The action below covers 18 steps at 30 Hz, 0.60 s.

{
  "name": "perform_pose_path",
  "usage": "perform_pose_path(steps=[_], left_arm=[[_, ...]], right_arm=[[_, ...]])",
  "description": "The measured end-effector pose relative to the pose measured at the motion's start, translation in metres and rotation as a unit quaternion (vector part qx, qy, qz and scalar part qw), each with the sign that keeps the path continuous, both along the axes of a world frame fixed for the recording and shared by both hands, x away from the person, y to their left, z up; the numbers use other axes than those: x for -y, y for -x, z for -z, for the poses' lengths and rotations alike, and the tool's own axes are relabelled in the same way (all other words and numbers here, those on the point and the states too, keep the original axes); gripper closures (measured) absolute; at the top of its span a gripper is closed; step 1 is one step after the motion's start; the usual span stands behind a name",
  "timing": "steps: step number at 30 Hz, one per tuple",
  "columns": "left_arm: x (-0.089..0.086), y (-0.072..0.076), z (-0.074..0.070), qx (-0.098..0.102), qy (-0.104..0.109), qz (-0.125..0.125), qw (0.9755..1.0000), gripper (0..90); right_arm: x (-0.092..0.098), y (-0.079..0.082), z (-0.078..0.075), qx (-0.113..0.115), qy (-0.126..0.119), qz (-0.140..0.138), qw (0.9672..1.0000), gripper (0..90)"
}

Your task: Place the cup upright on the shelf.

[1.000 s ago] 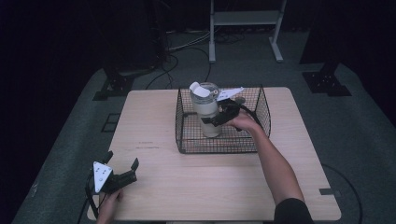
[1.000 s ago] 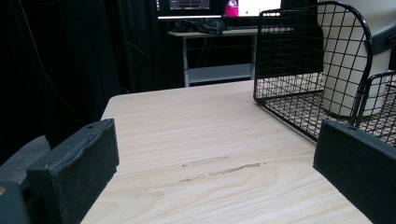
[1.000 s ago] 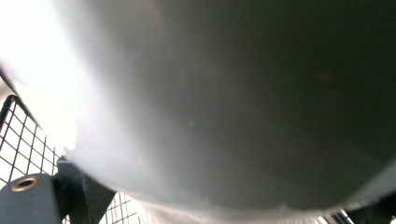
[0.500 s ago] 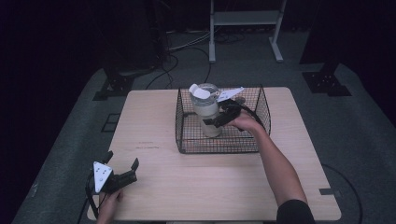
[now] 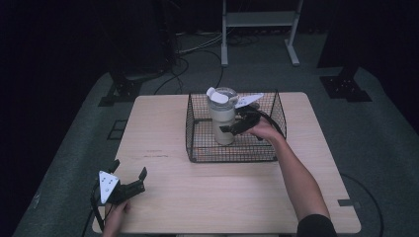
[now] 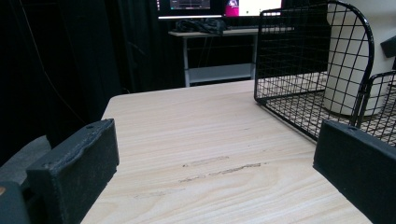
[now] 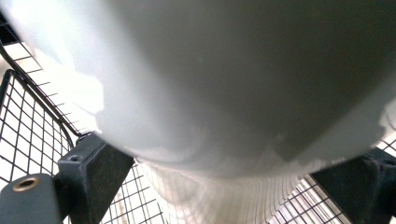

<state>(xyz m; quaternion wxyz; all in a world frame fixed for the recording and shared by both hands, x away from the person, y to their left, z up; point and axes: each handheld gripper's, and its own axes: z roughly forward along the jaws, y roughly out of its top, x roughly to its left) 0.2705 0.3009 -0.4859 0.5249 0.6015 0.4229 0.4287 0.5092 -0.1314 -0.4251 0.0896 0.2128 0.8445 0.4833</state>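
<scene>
So the black wire basket (image 5: pixel 232 148) sits toward the far middle of the wooden table (image 5: pixel 237 197), and the one thing in it is a cream tumbler (image 5: pixel 222 121), standing upright with a clear lid. The right gripper (image 5: pixel 228 129) reaches into the basket, jaws on either side of the tumbler's lower body (looks clamped on it, pads against the wall). The left gripper (image 5: pixel 129 174) rests at the near left corner, jaws apart, holding nothing.
</scene>
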Motion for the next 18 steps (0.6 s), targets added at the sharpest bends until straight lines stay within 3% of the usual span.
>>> perform_pose_path(steps=[11,13,18], left_arm=[[0.0,0.0,0.0,0.0,0.002,-0.002,1.0,0.0],[0.0,0.0,0.0,0.0,0.001,-0.002,1.0,0.0],[0.0,0.0,0.0,0.0,0.001,-0.003,1.0,0.0]], right_arm=[[0.007,0.007,-0.008,-0.007,-0.009,0.01,0.9999,8.3],[0.008,0.01,-0.01,-0.007,0.001,0.017,0.9998,8.4],[0.007,0.014,-0.012,-0.007,0.001,0.027,0.9996,8.7]])
